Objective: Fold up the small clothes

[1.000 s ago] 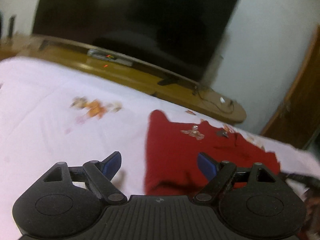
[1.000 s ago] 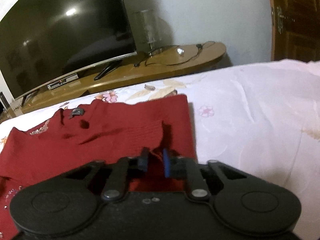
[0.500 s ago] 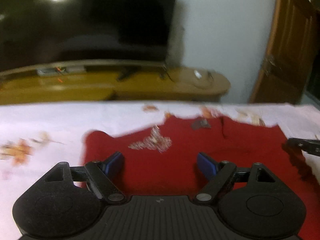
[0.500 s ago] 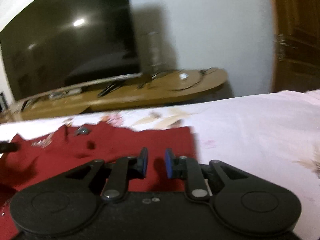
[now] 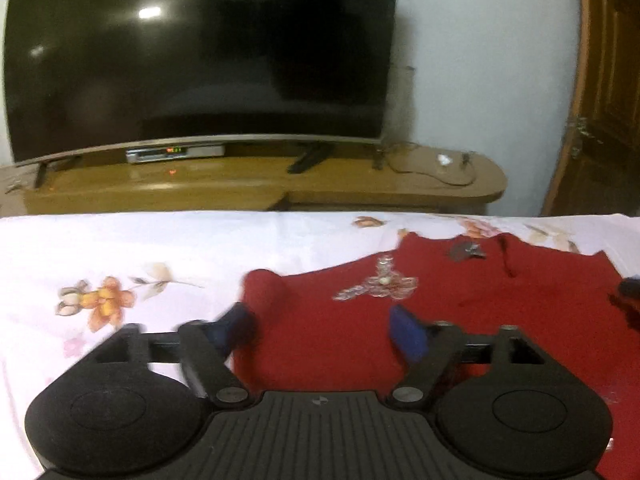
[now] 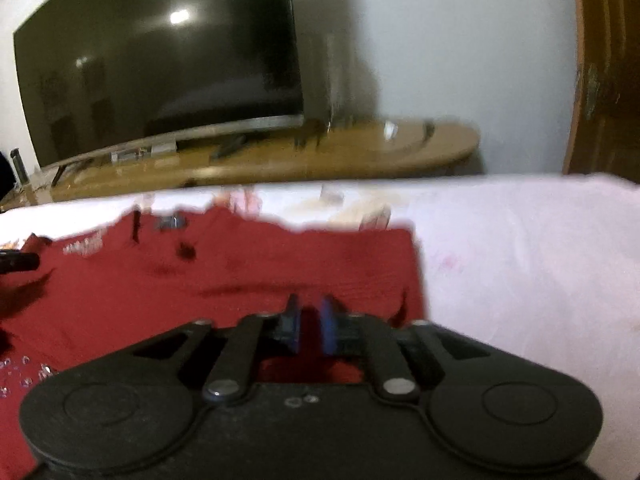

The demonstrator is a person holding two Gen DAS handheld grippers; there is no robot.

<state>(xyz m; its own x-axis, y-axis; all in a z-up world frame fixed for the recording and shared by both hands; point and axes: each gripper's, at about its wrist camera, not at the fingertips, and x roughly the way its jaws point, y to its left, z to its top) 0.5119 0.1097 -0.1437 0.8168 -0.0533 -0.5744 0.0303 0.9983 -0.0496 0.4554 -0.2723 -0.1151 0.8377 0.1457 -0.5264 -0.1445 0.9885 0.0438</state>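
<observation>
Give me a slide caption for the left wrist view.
Open left gripper over the left edge of a red top spread on a floral sheet, TV behind.

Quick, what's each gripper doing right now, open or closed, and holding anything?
Left gripper: open, jaws spread wide above the red garment, holding nothing.
Right gripper: nearly shut, red fabric showing in the narrow gap; whether it grips it cannot be told.

A large dark television point(image 5: 200, 56) stands on a long wooden stand point(image 5: 256, 184) against a white wall point(image 5: 488, 60). A wooden door point(image 5: 604, 92) lies right. The bed point(image 5: 132, 248) wears a floral sheet.
</observation>
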